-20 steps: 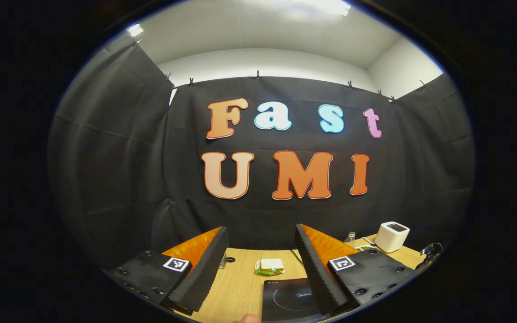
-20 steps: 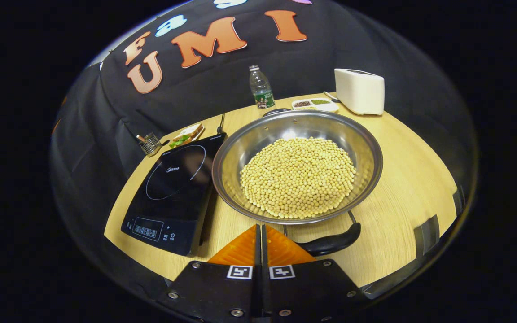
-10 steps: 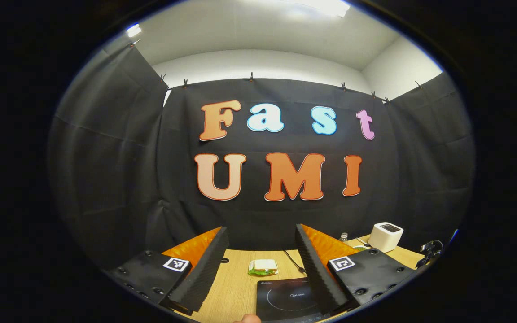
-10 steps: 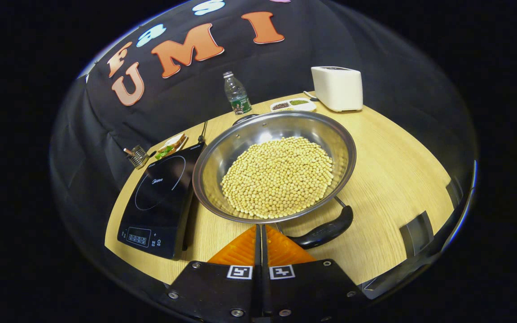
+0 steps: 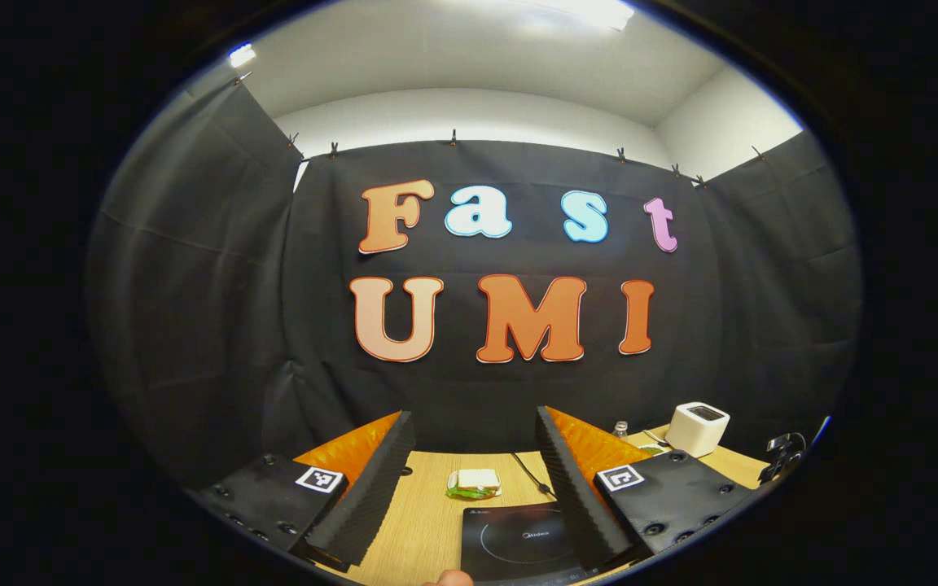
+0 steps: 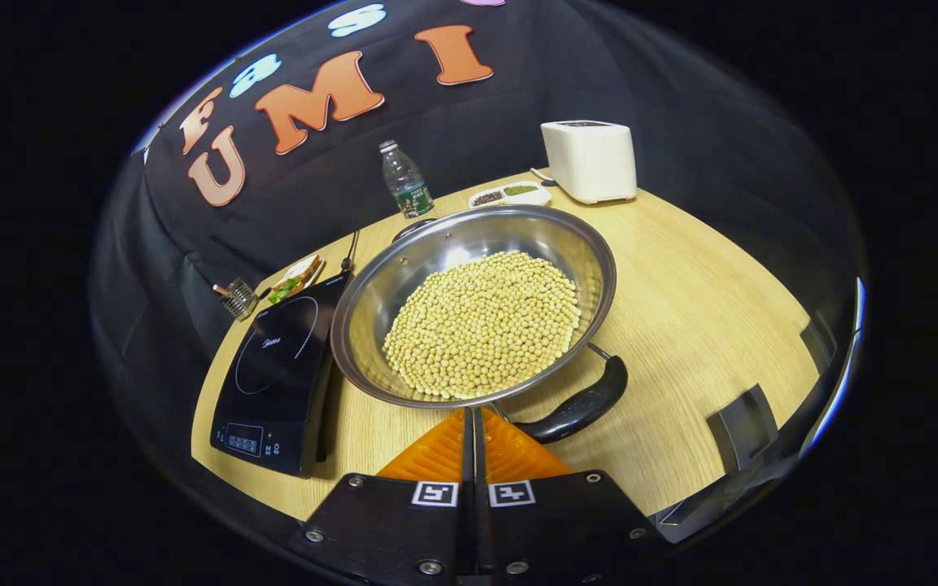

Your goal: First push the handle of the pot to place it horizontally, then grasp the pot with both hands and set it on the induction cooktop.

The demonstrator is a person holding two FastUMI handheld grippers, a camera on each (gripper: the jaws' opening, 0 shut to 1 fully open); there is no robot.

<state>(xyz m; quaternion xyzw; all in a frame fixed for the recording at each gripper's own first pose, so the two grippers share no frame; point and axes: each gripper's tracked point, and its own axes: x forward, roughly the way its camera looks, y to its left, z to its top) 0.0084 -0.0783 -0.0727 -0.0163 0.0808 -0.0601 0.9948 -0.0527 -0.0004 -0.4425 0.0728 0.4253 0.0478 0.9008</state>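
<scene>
Right gripper view: my right gripper (image 6: 474, 423), jaws clenched empty, nudges the pot (image 6: 473, 305) handle (image 6: 575, 404) sideways; my left gripper (image 5: 469, 480) waits with jaws released.

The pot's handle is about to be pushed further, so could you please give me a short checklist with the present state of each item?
1. Right gripper shut for pushing: ok, the fingers are closed together.
2. Right gripper at the handle: ok, its tips sit beside the handle's near end; contact cannot tell.
3. Pot off the induction cooktop: ok, it sits on the table right beside it.
4. Cooktop surface free: ok.
5. Soybeans inside the pot: ok, none spilled.
6. Left gripper ready: ok, open, raised above the cooktop's far side.
</scene>
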